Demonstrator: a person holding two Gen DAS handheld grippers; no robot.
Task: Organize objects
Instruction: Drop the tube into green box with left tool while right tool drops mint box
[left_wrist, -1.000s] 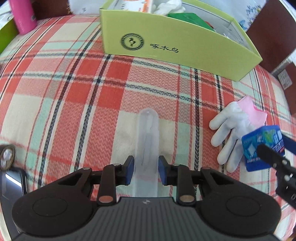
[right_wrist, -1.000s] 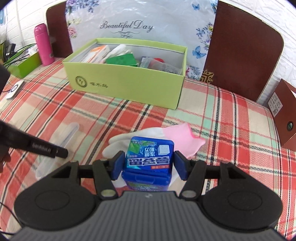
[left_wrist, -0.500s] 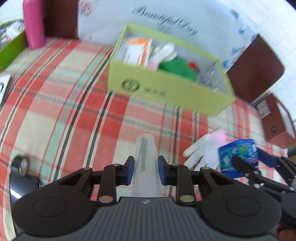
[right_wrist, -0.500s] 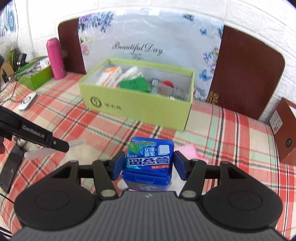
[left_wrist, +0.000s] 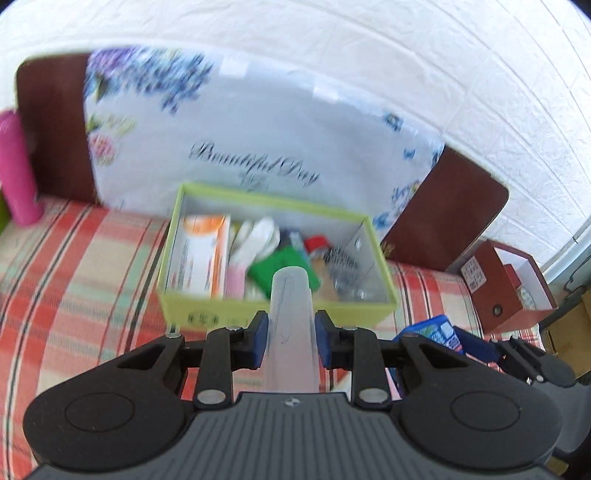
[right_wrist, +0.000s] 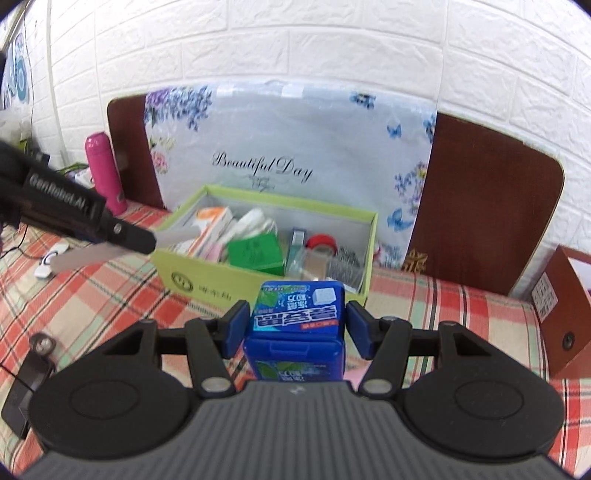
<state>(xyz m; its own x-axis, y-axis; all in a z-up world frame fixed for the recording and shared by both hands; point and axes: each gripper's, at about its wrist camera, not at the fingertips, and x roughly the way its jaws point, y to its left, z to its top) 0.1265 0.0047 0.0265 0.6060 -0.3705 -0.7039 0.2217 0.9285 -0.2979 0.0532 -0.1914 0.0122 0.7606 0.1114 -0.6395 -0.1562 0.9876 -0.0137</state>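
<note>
My left gripper (left_wrist: 291, 339) is shut on a clear plastic tube case (left_wrist: 291, 321) and holds it in the air, pointing at the green box (left_wrist: 207, 314). It also shows in the right wrist view (right_wrist: 133, 238), with the case (right_wrist: 88, 254) level beside the box's left end (right_wrist: 221, 280). My right gripper (right_wrist: 298, 328) is shut on a blue gum box (right_wrist: 297, 321), held above the table in front of the green box. The gum box also shows in the left wrist view (left_wrist: 436, 332). The green box holds several items.
A pink bottle (right_wrist: 105, 171) stands at the back left. A brown box (right_wrist: 565, 310) stands at the right. A floral bag (right_wrist: 288, 155) leans on dark chair backs behind the green box. A phone (right_wrist: 26, 384) and a white remote (right_wrist: 50, 258) lie at the left.
Both grippers have risen from the tablecloth with their loads and moved toward the green box. The glove on the table has dropped out of sight.
</note>
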